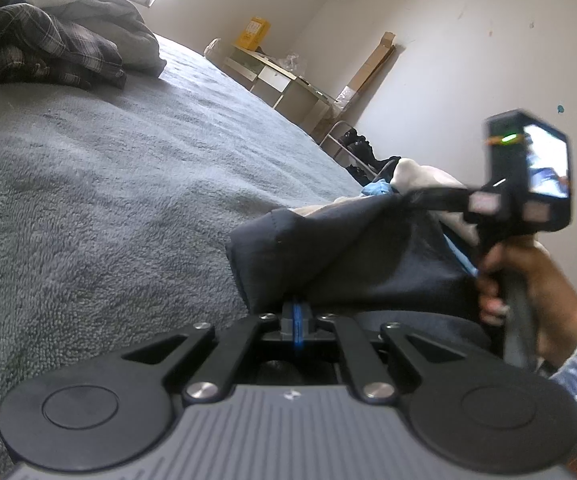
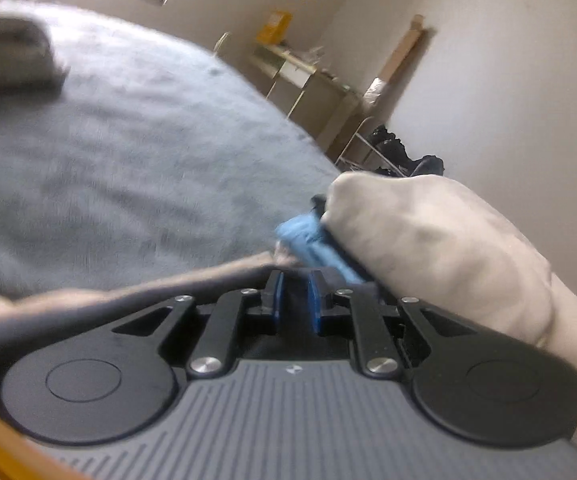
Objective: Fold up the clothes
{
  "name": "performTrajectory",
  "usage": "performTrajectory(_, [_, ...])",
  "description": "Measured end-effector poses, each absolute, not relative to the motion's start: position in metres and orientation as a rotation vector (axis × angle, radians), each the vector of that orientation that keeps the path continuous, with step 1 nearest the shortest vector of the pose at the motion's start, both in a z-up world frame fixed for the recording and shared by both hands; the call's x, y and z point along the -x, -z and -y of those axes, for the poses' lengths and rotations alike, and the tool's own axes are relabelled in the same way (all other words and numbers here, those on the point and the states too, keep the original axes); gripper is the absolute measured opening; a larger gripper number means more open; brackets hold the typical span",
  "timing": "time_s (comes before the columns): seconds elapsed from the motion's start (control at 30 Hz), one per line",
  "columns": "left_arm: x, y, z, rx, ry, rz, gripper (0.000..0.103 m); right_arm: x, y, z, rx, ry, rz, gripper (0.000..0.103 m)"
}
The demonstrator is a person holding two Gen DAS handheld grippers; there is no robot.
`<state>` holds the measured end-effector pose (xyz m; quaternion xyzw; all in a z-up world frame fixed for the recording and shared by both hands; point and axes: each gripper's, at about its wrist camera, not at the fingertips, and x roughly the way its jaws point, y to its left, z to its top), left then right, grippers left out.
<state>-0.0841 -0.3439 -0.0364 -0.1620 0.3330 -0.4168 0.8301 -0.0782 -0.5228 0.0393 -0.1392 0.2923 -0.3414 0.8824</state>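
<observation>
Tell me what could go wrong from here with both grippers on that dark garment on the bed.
1. The left gripper pinches only the edge of the dark navy garment, so a pull could slip it free.
2. The right gripper is closed on dark fabric right beside the cream garment and blue cloth; lifting may drag those along.
3. The right wrist view is blurred, so its grip may be less secure than it appears.

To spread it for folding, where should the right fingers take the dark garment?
The dark garment: grip its raised top edge, coming from the right. The left gripper pinches the lower edge, so the cloth would stretch between both.
</observation>
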Motion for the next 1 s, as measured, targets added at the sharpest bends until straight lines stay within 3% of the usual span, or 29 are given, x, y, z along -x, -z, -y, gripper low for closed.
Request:
performTrajectory(0.13, [0.085, 0.036, 0.344, 0.345, 0.884, -0.707, 0.003, 0.105, -0.072, 0.531, 0.176, 0.722, -0.501, 0.014])
performTrajectory(0.3, [0.085, 0.035, 0.343, 0.345, 0.884, -0.707, 0.003, 0.132, -0.089, 0.532, 0.114, 0.675, -0.499, 0.015])
performTrajectory(0.53, [0.083, 0.035, 0.344, 0.343, 0.883, -0.707, 0.003, 0.139, -0.042, 0.503, 0.105, 0.436, -0.728, 0.017])
performTrajectory(0.7, [0.082, 0.035, 0.342, 0.347, 0.888, -0.707, 0.003, 0.125, -0.028, 0.503, 0.119, 0.468, -0.713, 0.018])
performTrajectory(0.87, [0.083, 0.035, 0.341, 0.35, 0.889, -0.708, 0.003, 0.113, -0.029, 0.525, 0.118, 0.546, -0.686, 0.029])
performTrajectory(1.0, [0.083, 0.036, 0.34, 0.35, 0.889, -0.708, 0.003, 0.135, -0.043, 0.535, 0.107, 0.665, -0.627, 0.029])
